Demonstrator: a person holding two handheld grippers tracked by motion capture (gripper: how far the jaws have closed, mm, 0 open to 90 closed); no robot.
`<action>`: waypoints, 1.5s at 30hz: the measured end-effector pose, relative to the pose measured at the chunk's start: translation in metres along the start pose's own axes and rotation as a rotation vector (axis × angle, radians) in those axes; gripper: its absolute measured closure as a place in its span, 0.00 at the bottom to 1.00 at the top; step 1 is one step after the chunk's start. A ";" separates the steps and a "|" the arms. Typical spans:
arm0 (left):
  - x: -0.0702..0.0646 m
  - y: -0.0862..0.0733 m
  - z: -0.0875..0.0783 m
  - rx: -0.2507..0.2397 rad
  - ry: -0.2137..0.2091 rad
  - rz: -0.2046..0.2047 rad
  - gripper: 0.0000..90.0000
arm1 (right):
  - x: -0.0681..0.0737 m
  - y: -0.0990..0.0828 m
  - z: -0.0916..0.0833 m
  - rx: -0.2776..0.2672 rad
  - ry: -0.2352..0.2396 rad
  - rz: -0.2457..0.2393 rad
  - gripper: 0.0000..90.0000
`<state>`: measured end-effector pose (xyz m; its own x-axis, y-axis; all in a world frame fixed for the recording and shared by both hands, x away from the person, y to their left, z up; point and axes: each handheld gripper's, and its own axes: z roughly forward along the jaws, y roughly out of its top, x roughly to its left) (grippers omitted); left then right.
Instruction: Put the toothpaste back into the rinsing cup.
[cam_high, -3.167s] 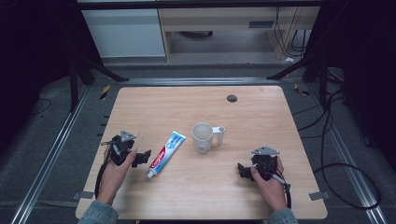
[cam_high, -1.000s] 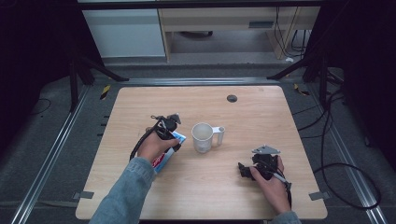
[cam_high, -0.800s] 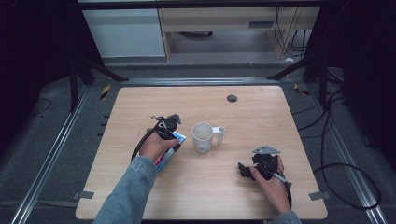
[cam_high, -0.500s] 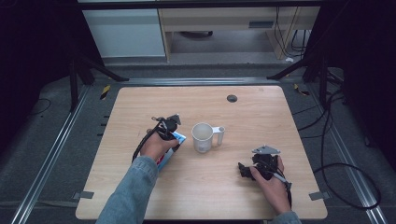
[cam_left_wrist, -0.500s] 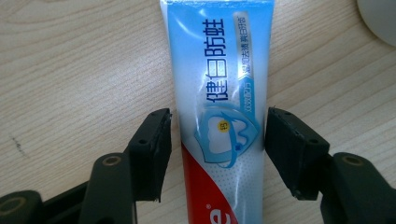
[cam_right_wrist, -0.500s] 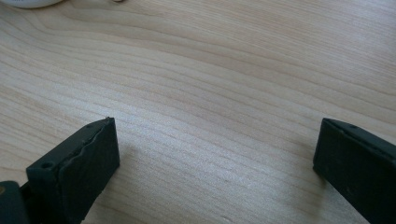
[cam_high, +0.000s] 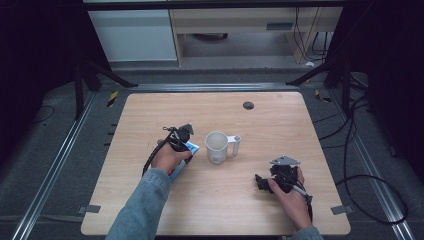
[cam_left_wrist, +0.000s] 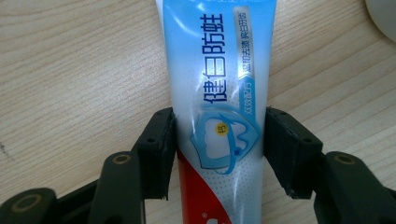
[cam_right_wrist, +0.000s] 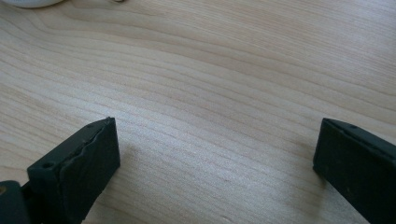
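A blue, white and red toothpaste tube (cam_left_wrist: 219, 70) lies flat on the wooden table (cam_high: 280, 125), just left of a white mug (cam_high: 216, 147). My left gripper (cam_left_wrist: 219, 116) straddles it. Its jaws have just been closing, and both pads now touch the tube's sides. In the high view the left gripper (cam_high: 182, 137) sits over the tube's (cam_high: 192, 148) far end, with the hand covering most of the tube. My right gripper (cam_high: 260, 182) rests low at the front right. In its own view the right gripper (cam_right_wrist: 215, 135) stands wide open over bare wood.
The mug's handle points right. A small dark round hole (cam_high: 248, 105) lies near the table's far edge. Metal rails and cables (cam_high: 360, 180) run along the floor beside the table. A white cabinet (cam_high: 135, 35) stands behind it.
The left hand has come from the table's front left to the tube beside the mug. Over the last second it has hardly shifted. The right hand has stayed put.
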<state>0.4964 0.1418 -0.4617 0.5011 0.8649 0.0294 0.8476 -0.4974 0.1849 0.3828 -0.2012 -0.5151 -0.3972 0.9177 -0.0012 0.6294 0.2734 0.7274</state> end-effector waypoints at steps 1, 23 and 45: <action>0.000 0.000 0.000 0.000 0.000 0.000 0.51 | 0.000 0.000 0.000 0.000 0.000 0.000 0.01; 0.001 -0.015 -0.011 -0.102 -0.029 0.056 0.79 | 0.000 0.000 0.000 0.000 0.000 -0.001 0.01; 0.001 -0.054 -0.096 -0.527 0.000 0.037 0.80 | 0.000 0.000 0.000 0.001 -0.001 -0.001 0.01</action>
<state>0.4343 0.1760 -0.3777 0.5291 0.8474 0.0452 0.6267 -0.4261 0.6525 0.3828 -0.2011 -0.5151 -0.3975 0.9176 -0.0021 0.6296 0.2744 0.7269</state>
